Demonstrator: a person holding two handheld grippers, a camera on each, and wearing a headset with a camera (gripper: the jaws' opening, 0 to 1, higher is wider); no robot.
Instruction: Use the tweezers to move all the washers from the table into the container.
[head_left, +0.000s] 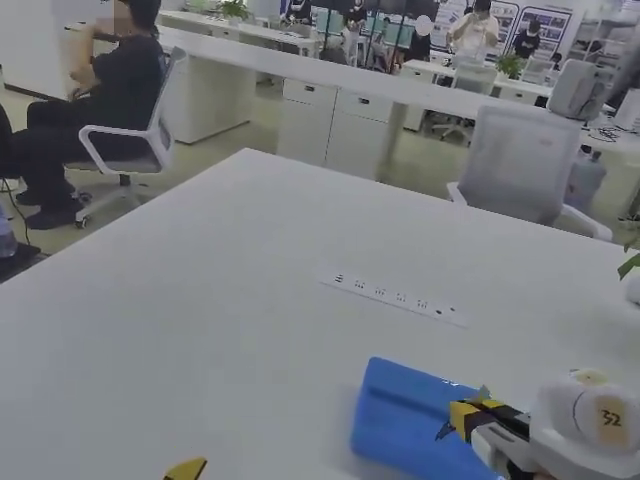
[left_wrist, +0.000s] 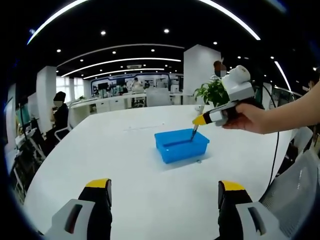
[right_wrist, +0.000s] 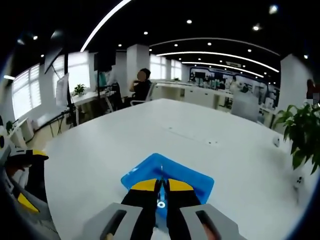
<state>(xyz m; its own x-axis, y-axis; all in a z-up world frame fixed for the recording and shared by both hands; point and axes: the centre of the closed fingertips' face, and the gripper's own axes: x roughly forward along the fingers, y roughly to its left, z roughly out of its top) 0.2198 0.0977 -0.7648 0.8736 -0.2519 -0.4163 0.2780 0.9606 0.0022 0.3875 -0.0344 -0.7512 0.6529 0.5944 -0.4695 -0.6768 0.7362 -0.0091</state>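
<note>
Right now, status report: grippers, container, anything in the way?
Left gripper open, empty. Right gripper shut on tweezers, tips over blue container. No obstacle seen.

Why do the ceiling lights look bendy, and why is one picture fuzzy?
Left and right gripper views: fisheye lenses bend the ceiling lights and table; head view: slightly blurred, softest on the blue container and right gripper.
</note>
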